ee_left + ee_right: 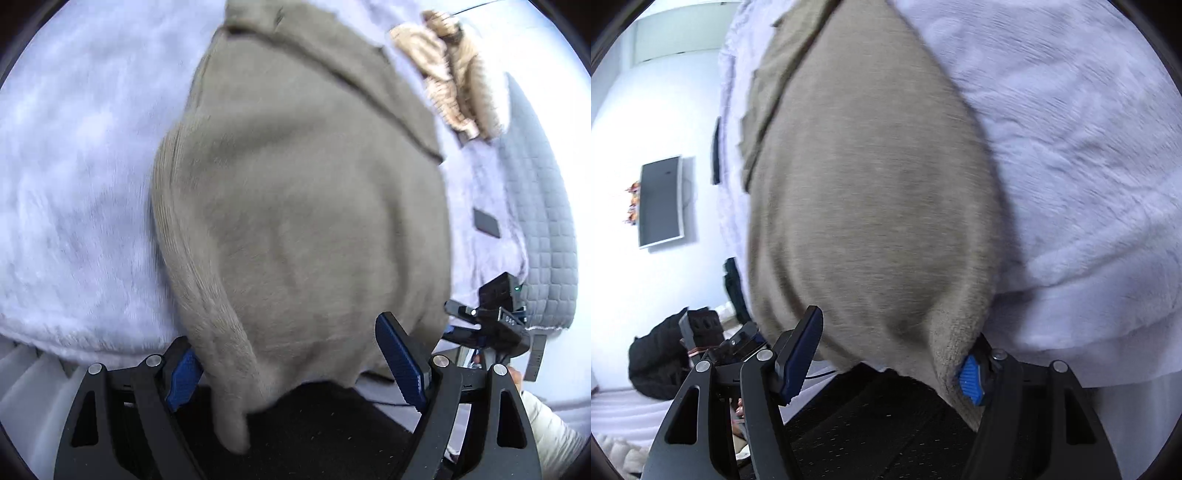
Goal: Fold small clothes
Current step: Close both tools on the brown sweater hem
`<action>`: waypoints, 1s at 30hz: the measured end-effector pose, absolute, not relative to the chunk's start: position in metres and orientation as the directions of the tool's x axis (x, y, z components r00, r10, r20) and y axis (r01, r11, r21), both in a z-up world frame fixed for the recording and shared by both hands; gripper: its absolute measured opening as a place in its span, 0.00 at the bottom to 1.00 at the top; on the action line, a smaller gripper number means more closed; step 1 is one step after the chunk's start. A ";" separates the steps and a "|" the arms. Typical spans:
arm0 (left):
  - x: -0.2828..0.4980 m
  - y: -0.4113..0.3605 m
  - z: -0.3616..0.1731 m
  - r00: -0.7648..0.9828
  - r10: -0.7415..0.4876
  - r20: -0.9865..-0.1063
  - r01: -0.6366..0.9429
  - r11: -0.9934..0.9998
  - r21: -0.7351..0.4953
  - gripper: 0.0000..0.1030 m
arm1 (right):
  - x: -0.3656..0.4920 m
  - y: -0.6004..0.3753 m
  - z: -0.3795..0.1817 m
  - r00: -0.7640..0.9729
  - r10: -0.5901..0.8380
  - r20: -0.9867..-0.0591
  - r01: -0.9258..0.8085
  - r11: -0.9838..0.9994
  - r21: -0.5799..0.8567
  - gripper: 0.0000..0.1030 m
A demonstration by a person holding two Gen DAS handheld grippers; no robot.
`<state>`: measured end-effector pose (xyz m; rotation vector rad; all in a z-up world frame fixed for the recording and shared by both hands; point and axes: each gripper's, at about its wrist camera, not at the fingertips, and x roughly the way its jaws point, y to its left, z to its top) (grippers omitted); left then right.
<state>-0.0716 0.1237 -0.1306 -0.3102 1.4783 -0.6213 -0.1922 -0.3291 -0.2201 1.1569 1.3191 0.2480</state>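
Note:
A taupe knitted garment (pixel 295 192) lies on a pale lilac fleece blanket (pixel 74 184), its near edge hanging over the bed's edge. My left gripper (pixel 291 362) is open, with blue pads either side of the hanging hem; cloth drapes over the left pad (pixel 183 376). In the right wrist view the same garment (pixel 871 206) fills the middle. My right gripper (pixel 886 362) is open too, its jaws astride the near corner, with cloth draped against the right pad (pixel 971 376). The garment's far end is folded over.
A beige striped garment (pixel 454 77) lies at the far right of the bed, beside a grey quilted cover (pixel 543 206) and a dark phone-like slab (pixel 485 223). The right gripper's body (pixel 498 310) shows at the right. A wall screen (pixel 661 201) and black bag (pixel 661 362) are left.

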 end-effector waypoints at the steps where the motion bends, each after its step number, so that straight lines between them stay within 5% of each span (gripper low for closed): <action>1: -0.068 0.124 -0.127 -0.005 -0.565 -0.825 0.215 0.805 -0.552 0.84 | -0.189 -0.327 -0.217 0.313 0.728 -0.609 0.429 0.464 0.775 0.69; 11: -0.054 0.115 -0.157 -0.059 -0.483 -0.874 0.230 0.845 -0.482 0.84 | -0.173 -0.314 -0.237 0.235 0.723 -0.650 0.437 0.519 0.735 0.65; 13: -0.053 0.111 -0.155 -0.065 -0.503 -0.862 0.239 0.831 -0.503 0.72 | -0.175 -0.314 -0.235 0.230 0.723 -0.651 0.431 0.524 0.734 0.41; 16: -0.051 0.112 -0.157 -0.077 -0.507 -0.859 0.231 0.829 -0.510 0.66 | -0.179 -0.316 -0.228 0.241 0.744 -0.623 0.406 0.506 0.761 0.18; 20: -0.045 0.123 -0.162 -0.103 -0.504 -0.857 0.212 0.831 -0.514 0.18 | -0.178 -0.319 -0.216 0.266 0.772 -0.578 0.381 0.466 0.798 0.17; 26: -0.044 0.126 -0.167 -0.128 -0.505 -0.853 0.192 0.831 -0.521 0.18 | -0.168 -0.315 -0.214 0.236 0.798 -0.554 0.374 0.452 0.810 0.17; 30: -0.043 0.121 -0.172 -0.146 -0.493 -0.858 0.179 0.839 -0.513 0.30 | -0.164 -0.315 -0.225 0.197 0.798 -0.569 0.401 0.464 0.790 0.22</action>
